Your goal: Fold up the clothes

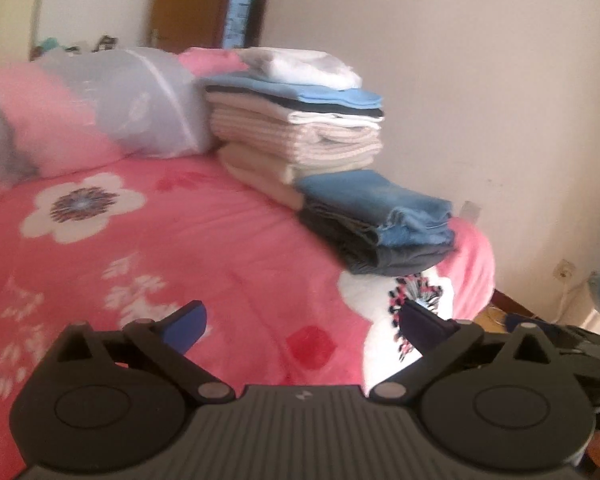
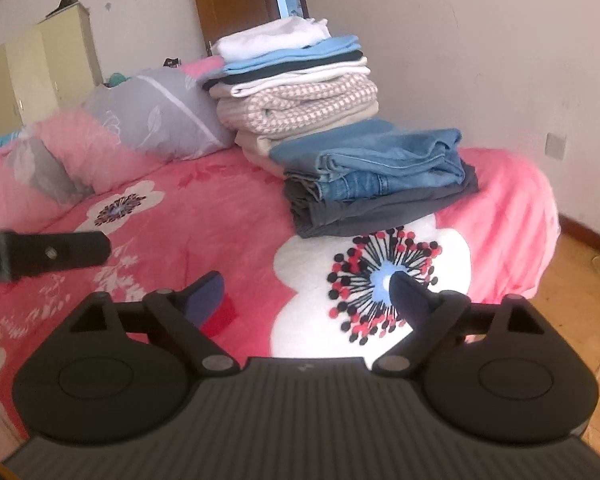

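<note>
Right wrist view: right tool (image 2: 304, 300) gapes empty above bedspread (image 2: 220, 216).

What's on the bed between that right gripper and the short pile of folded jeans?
Only bare bedspread: its big white flower print lies between the right gripper and the folded jeans, seen in the right wrist view.

The room is lit by soft, bright daylight. The left wrist view is smeared all over, so the stack of folded clothes (image 1: 296, 120) looks fuzzy. The right wrist view is much sharper. Straight lines are bent near the edges, and the corners are darkened.
</note>
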`<state>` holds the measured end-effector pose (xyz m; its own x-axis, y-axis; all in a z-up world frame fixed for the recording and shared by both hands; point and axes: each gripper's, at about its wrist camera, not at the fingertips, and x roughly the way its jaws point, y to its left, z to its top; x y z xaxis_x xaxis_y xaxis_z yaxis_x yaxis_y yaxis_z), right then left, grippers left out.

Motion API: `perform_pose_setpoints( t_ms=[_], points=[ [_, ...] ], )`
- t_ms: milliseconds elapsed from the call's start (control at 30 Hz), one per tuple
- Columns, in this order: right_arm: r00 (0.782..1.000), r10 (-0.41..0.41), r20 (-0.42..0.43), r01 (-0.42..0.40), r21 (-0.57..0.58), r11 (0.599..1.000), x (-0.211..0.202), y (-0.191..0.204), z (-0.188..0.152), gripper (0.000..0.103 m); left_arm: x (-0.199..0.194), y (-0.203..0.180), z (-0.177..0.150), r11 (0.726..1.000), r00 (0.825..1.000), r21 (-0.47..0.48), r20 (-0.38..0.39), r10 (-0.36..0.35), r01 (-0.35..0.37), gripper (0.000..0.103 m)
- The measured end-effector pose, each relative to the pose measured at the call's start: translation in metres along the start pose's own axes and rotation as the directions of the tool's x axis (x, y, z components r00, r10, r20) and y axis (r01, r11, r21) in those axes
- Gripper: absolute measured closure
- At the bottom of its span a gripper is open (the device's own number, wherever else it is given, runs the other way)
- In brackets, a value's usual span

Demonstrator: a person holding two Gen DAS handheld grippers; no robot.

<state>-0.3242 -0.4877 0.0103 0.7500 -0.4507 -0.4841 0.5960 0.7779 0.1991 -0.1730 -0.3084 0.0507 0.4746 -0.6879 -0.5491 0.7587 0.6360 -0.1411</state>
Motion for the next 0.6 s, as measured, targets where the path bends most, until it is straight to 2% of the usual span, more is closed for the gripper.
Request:
perform_pose_setpoints(
  t_ms=[233,300,400,600],
  points=[
    [0.989,-0.145,0.003,0.145,0.005,0.989,-0.036,0.024,-0.006,0.006,-0.030,0.006,-0.013,0.992,0.996,-0.091,-0.006,0.089,-0.089,0.000],
    [0.988,-0.153,0.014,0.153,-0.010,0.988,-0.047,0.032,-0.007,0.001,-0.035,0.005,-0.016,0.990,0.994,-0.090,-0.021,0.106,-0.107,0.000],
    [0.984,-0.170,0.045,0.172,-0.046,0.984,-0.061,0.044,-0.006,0.001,-0.043,0.000,-0.019,0.989,0.991,-0.064,-0.018,0.133,-0.134,0.000],
    [0.968,-0.234,0.088,0.239,-0.059,0.969,-0.082,0.057,-0.005,0.001,-0.062,-0.014,-0.023,0.990,0.988,-0.009,0.063,0.140,-0.139,0.000]
  ],
)
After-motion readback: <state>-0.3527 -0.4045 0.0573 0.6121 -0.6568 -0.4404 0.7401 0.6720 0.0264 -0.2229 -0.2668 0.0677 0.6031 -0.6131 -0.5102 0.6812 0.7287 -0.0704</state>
